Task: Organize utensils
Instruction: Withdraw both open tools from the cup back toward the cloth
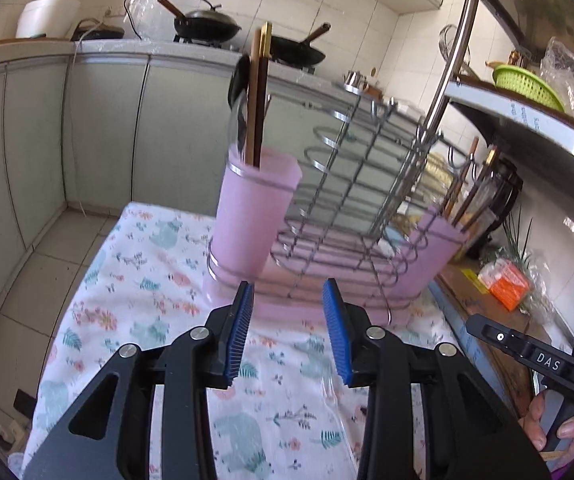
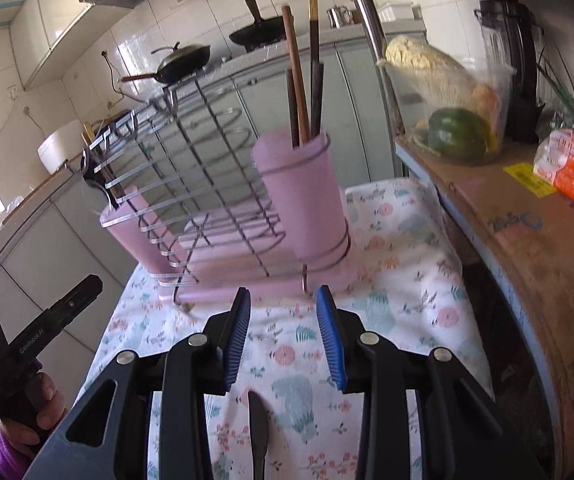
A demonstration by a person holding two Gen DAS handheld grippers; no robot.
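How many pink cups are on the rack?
2. One pink cup sits at the rack's left end in the left wrist view, holding chopsticks and a spoon. The other cup sits at the right end, partly hidden behind wires.

The dish rack (image 2: 207,168) is shiny bent metal wire on a matt pink plastic base. At its ends stand frosted pink plastic cups (image 1: 253,216), holding smooth wooden chopsticks (image 2: 301,76) with a dull brown finish. Under the rack, the bench wears a soft printed cloth (image 2: 399,248), matt and slightly creased. Beside the rack, a brown cardboard sheet (image 2: 535,240) looks rough and papery.
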